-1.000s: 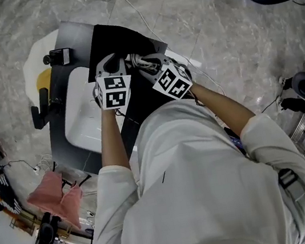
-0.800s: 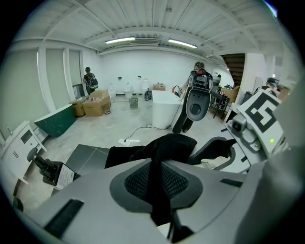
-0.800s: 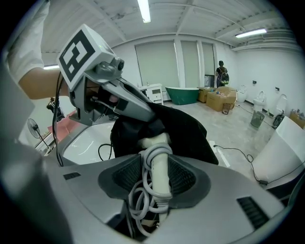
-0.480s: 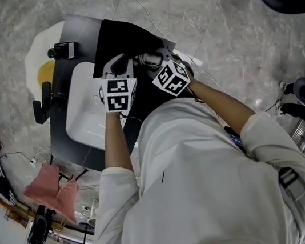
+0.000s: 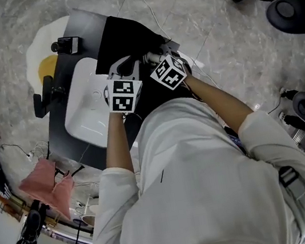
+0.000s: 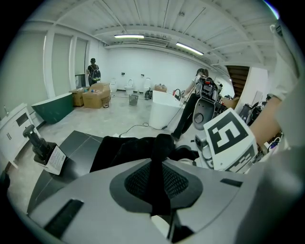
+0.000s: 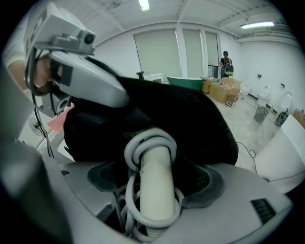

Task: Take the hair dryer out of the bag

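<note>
Now: one bag [image 5: 126, 36], one hair dryer [image 7: 155, 183].
On the bag, left gripper [image 5: 124, 66] pinches fabric; right gripper [image 5: 156, 59] jaws, just opening, flank the hair dryer.

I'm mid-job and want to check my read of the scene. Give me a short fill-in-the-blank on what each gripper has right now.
1. The left gripper is shut on a fold of the black ___.
2. Between the right gripper's open jaws lies the white handle of the ___.
3. A light grey ___ is coiled around that handle.

Missing words: bag; hair dryer; cord.

The right jaws have just been opening, with the handle between them.
</note>
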Demonstrator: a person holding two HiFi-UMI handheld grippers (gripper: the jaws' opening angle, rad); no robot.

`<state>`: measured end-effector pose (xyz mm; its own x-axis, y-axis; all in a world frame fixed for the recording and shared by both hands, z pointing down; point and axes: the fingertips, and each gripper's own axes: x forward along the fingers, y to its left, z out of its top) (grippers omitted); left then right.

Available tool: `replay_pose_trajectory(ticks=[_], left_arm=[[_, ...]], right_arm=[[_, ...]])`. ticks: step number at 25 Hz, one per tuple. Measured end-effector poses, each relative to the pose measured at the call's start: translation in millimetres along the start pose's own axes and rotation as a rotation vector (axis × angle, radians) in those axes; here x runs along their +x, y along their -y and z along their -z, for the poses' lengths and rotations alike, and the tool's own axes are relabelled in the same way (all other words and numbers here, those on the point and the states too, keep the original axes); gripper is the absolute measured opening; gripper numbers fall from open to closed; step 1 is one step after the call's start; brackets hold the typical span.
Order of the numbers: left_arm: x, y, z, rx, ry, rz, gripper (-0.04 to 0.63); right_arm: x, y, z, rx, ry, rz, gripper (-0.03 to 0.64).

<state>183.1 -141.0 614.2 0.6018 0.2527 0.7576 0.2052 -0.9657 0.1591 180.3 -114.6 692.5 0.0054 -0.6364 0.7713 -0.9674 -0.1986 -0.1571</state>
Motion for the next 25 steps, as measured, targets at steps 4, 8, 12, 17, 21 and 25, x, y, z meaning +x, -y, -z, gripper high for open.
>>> replay_pose_trajectory(ticks=[4,8,12,17,21,25], left_arm=[[0,3,4,-0.011,-0.003,-0.004,0.052],[-4,3,8,-0.015,-0.016,-0.019,0.052],[-6,9,8,-0.005,-0.019,-0.021,0.052],[-10,23,8,0.016,-0.019,-0.021,0.052],[-10,28,15,0.021,-0.023,-0.047,0.052],[-10,28,18,0.009,-0.044,-0.063,0.052]], right_arm=[[5,0,3,-0.035,-0.017,0.008,0.343],[2,-3,4,-0.04,-0.024,-0.036,0.289],[-3,-4,2,0.061,0.004,-0.086,0.28],[-12,-7,0,0.238,0.047,-0.149,0.279],[-21,-11,4,0.247,0.05,-0.175,0.279],[-29,-13,6,0.223,0.048,-0.169,0.279]])
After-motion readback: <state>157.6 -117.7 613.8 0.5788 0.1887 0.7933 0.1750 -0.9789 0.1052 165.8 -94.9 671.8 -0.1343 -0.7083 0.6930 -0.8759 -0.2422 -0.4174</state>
